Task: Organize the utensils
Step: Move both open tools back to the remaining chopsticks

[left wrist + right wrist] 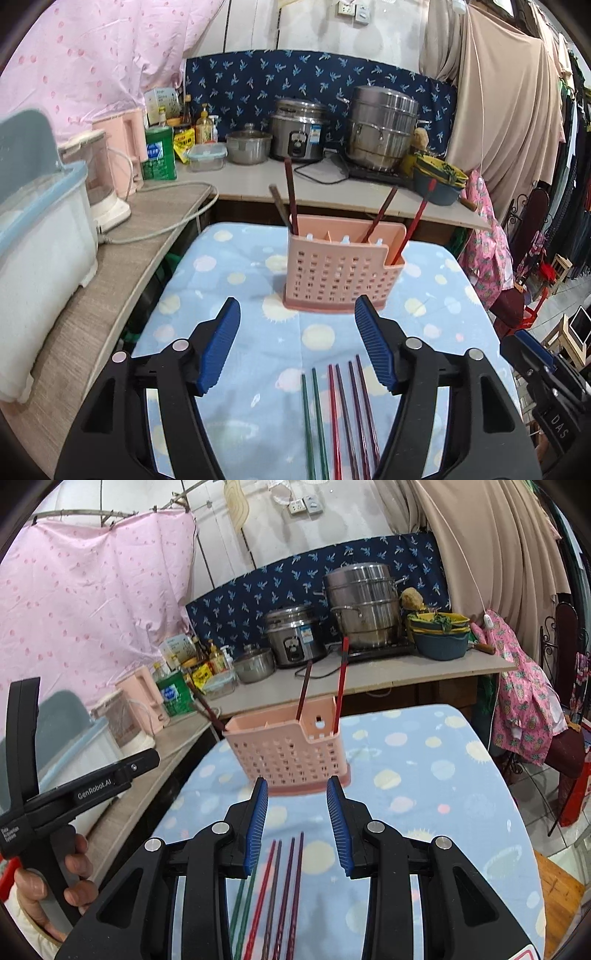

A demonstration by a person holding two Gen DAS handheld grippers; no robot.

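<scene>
Six loose chopsticks (340, 417) lie side by side on the blue dotted cloth (229, 280) of a small table: a green pair (312, 421) on the left, a red-and-dark pair in the middle, a purple pair (364, 406) on the right. Their long axes run nearly straight away from both cameras, tips pointing toward the pink slotted holder (338, 273), which stands upright farther along the same line and already holds four sticks leaning in its compartments.

The left gripper (297, 343) hovers above the loose row, jaws spread wide and holding nothing; the sticks pass between and beneath its blue pads (218, 350), slightly toward the right one. The right gripper (297, 827) also hangs released and empty, its gap narrower; in its view the sticks (273, 893) lie below the opening, toward its left pad, the green pair (242, 904) partly hidden behind that finger.

Both tools sit about equally near, each lined up along the sticks rather than across them. Any pinch, by this reading, closes sideways across the shafts, and the carry runs forward to the holder (288, 753). A cluttered kitchen counter (255, 181) with pots fills the background.
</scene>
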